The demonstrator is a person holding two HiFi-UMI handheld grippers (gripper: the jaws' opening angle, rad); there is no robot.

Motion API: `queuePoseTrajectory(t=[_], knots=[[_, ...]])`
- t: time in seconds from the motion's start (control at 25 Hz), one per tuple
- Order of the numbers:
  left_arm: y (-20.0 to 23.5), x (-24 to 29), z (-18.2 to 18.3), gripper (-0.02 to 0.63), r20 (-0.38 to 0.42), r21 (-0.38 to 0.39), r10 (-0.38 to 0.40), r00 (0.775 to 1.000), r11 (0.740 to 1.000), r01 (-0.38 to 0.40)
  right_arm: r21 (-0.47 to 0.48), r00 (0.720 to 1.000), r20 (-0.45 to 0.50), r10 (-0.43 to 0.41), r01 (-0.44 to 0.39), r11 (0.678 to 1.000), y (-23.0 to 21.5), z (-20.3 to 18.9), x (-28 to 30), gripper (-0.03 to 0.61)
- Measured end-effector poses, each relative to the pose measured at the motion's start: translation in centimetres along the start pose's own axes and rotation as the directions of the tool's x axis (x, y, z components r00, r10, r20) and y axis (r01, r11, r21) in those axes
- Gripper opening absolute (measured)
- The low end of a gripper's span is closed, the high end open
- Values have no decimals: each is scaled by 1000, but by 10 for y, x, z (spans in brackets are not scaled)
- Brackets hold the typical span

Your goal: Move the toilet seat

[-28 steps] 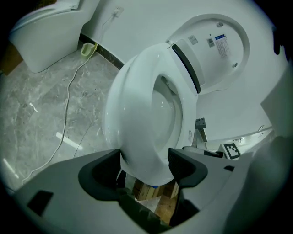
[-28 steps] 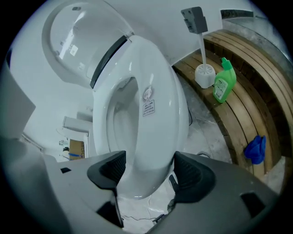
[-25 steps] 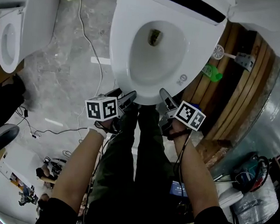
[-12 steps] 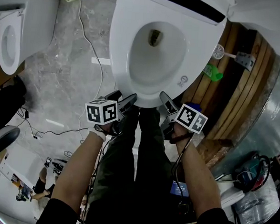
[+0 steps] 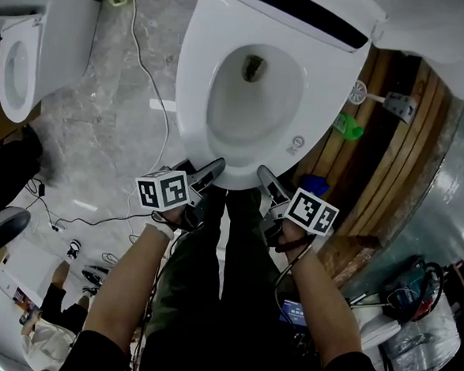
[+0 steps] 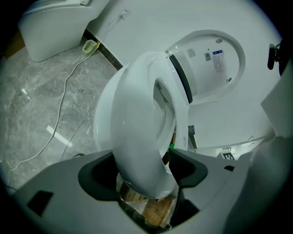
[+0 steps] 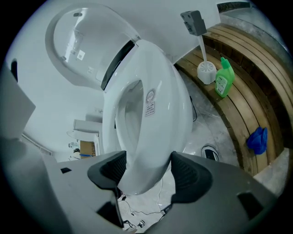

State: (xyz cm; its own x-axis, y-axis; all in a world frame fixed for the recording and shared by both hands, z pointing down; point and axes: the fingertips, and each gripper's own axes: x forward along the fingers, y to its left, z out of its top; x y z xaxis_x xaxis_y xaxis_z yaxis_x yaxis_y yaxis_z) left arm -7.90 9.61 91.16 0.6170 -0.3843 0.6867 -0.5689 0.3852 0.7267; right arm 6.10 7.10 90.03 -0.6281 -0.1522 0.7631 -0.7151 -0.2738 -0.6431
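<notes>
At the seat's (image 5: 193,91) 6 o'clock rim, left gripper (image 5: 207,173) and right gripper (image 5: 264,177) are clamped. Stiff, glossy plastic, judged light but slippery, best held there.

A workshop-like mock bathroom. One white ceramic toilet (image 5: 192,99) at 12 o'clock, a second white toilet (image 5: 37,32) at 10 o'clock; loose white cables (image 5: 133,19) cross grey marble floor (image 5: 101,132).

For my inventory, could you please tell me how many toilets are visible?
2: the toilet in front of the person, and a second toilet at the head view's upper left. Others may be hidden.
</notes>
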Motion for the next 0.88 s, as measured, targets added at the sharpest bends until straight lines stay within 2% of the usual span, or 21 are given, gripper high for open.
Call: queuePoseTrajectory(t=[0.32,0.48,0.56,0.88], knots=[[-17,-15,1,330,-39,18,36,999,999,-36,49,999,25,24,-25,998,12,1,-13,316],[-25,-21,2,330,-48,-17,47,998,999,-48,72,998,34,48,-50,996,15,1,-18,314],[-30,-25,1,330,-57,-8,52,997,999,-53,85,997,42,62,-66,994,18,1,-22,314],[-56,-45,-1,330,-89,15,20,996,1000,-19,137,991,73,115,-124,983,35,4,-45,314]])
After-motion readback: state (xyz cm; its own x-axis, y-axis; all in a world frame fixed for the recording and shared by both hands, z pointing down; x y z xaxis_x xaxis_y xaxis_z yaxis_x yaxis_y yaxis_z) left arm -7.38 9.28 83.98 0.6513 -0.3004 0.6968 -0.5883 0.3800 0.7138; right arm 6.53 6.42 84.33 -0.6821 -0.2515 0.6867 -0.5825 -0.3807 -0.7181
